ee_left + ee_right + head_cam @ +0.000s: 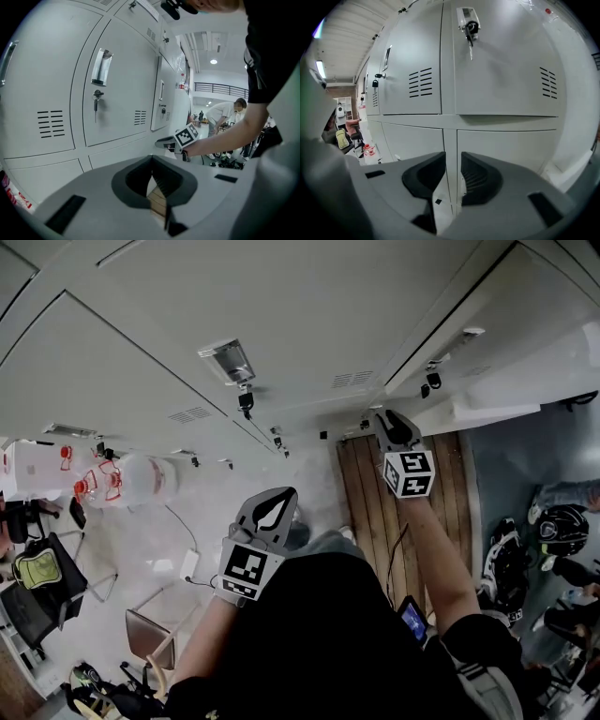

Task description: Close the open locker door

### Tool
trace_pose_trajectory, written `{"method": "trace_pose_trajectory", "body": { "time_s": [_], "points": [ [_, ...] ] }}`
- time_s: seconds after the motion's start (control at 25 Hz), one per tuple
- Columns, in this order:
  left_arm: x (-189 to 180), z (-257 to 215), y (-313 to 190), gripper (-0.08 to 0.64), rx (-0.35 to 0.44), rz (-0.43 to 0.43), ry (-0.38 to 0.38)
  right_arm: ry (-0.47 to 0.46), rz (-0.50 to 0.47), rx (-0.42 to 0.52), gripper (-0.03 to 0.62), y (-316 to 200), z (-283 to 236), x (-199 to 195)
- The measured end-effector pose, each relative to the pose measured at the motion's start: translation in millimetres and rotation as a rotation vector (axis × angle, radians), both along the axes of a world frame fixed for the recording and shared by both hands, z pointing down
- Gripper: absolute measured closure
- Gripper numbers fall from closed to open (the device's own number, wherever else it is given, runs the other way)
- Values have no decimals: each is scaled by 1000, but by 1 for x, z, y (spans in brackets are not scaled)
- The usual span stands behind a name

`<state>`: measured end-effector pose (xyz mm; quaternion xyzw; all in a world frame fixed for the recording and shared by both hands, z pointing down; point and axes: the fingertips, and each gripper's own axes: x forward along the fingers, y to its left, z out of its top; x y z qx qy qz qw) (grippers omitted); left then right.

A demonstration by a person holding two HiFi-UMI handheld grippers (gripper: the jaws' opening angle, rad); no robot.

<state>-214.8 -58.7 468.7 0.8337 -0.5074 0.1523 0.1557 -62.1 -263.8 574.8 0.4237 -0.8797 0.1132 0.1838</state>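
Right tool [396,430] reaches out at the lockers [309,324], jaws narrowly apart, empty; left tool [274,512] hangs nearer the body, jaws together.

Top: a black short-sleeved top [309,634] is worn.
Left gripper [275,507]: grey shell, dark ribbed pads.
Right gripper [394,430]: same grey shell.
Left cube [246,570]: white, printed with black squares.
Right cube [409,472]: marked alike.
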Motion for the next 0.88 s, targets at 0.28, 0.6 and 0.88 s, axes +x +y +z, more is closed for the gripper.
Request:
{"method": "trace_pose_trajectory", "body": {
  "time_s": [0.28, 0.6, 0.88],
  "points": [
    [31, -9, -11, 538, 26, 40, 12, -70, 5, -16, 492, 45, -30, 25],
    [59, -16, -20, 538, 21, 71, 64, -131, 58, -13, 499, 94, -79, 70],
    [98, -20, -26, 538, 13, 164, 98, -135, 62, 7, 515, 136, -114, 108]
  ]
}}
